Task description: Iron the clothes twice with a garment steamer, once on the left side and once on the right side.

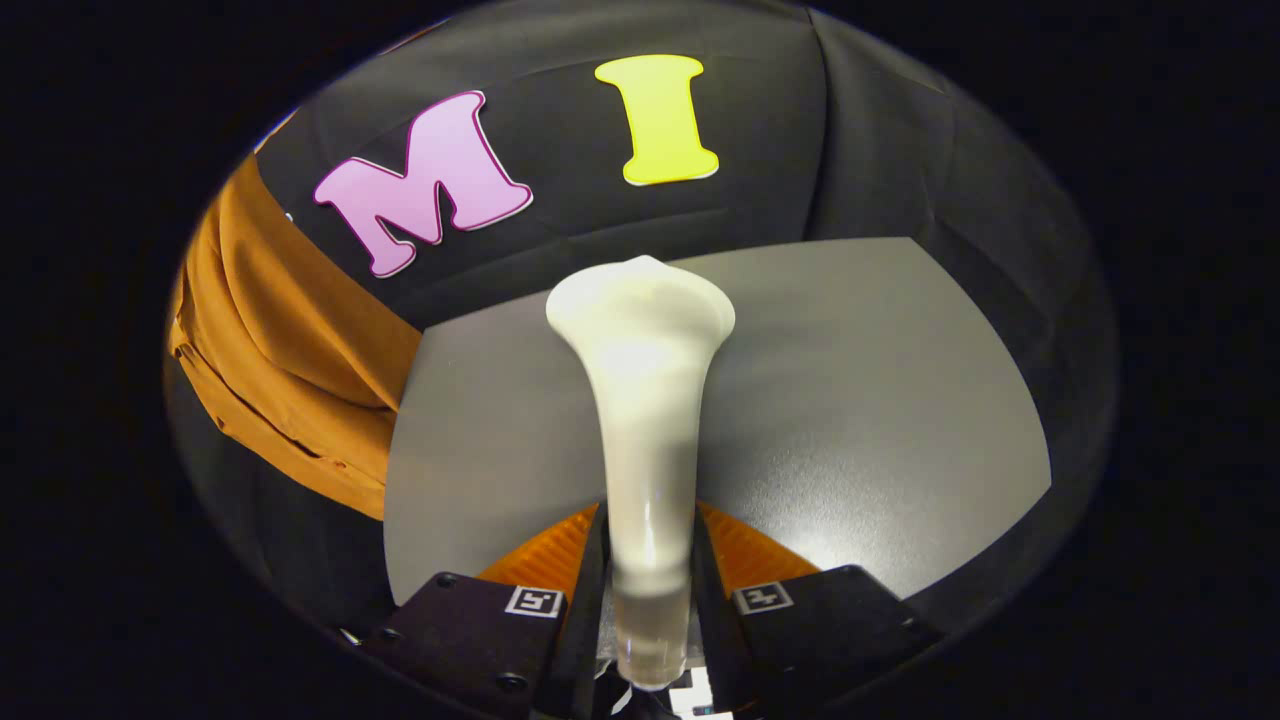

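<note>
Gripper [650, 590] clamped on the white garment steamer [645, 400], both fingers against its handle; head points ahead over the grey counter [880, 400]. Orange garment [290, 350] hangs beyond-left.

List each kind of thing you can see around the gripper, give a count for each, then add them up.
Garment steamer, white, clamped between the gripper fingers: 1
Orange garment, hanging beyond the table's corner: 1
Grey table: 1
Total: 3
</note>
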